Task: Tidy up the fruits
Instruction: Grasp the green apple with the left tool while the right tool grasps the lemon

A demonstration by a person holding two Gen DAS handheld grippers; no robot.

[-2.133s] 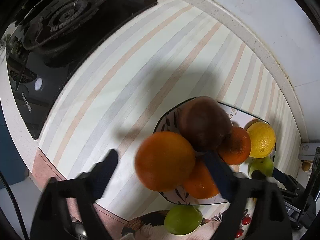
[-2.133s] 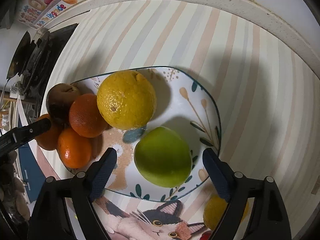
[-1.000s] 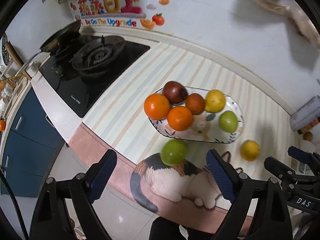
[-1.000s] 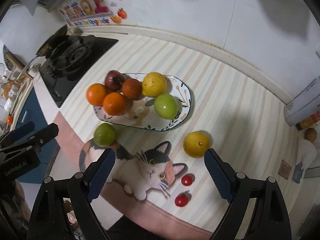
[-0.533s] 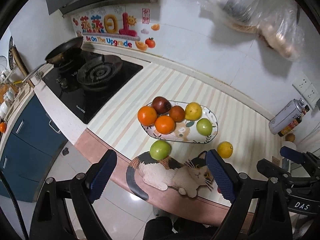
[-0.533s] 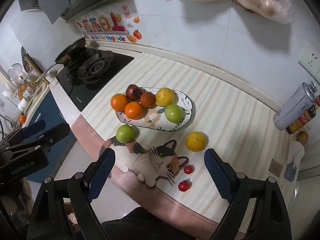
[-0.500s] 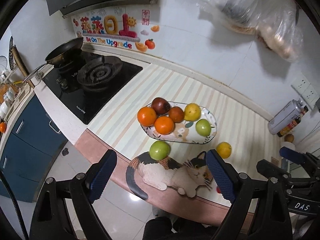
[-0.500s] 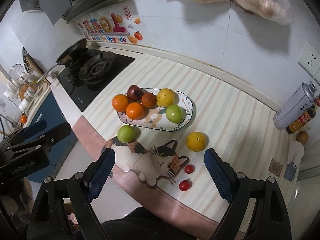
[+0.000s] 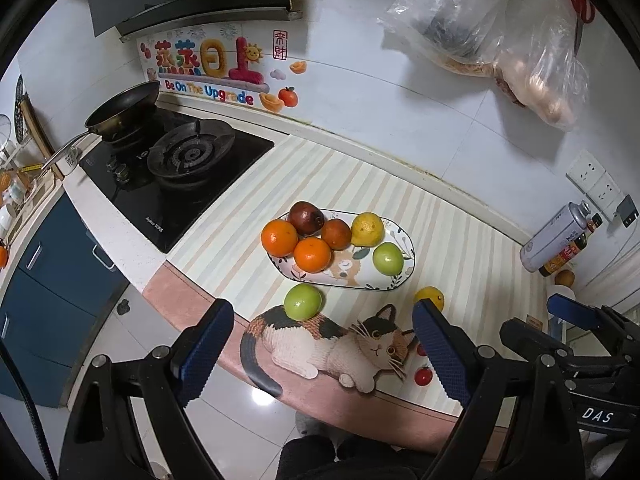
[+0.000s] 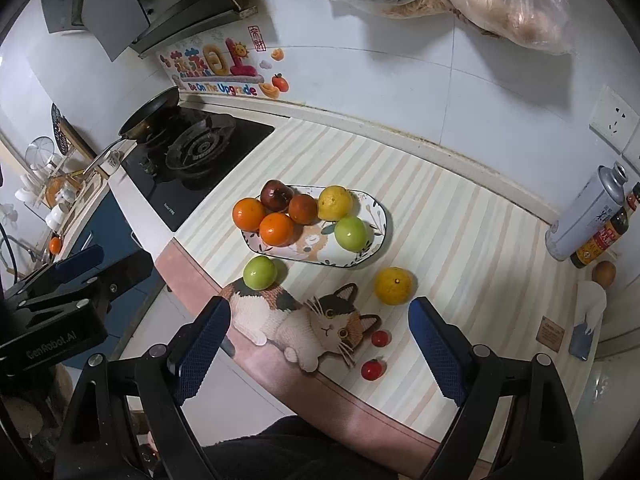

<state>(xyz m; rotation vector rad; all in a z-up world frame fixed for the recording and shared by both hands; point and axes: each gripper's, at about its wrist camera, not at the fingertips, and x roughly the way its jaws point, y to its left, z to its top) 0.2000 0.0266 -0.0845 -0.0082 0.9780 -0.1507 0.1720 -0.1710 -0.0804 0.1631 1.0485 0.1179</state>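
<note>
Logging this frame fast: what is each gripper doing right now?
Left gripper: open, holding nothing.
Right gripper: open, holding nothing.

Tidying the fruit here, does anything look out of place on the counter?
Yes: a green fruit, a yellow citrus and two small red tomatoes lie loose on the mat, outside the plate.

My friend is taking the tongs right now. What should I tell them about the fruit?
Left tongs and right tongs: both open, empty, high above the counter.
On the plate: six fruits, three orange, one dark red, one yellow, one green.
Off the plate, on the mat: green fruit, yellow fruit, two small red tomatoes.
Left to do: probably plate those.
</note>
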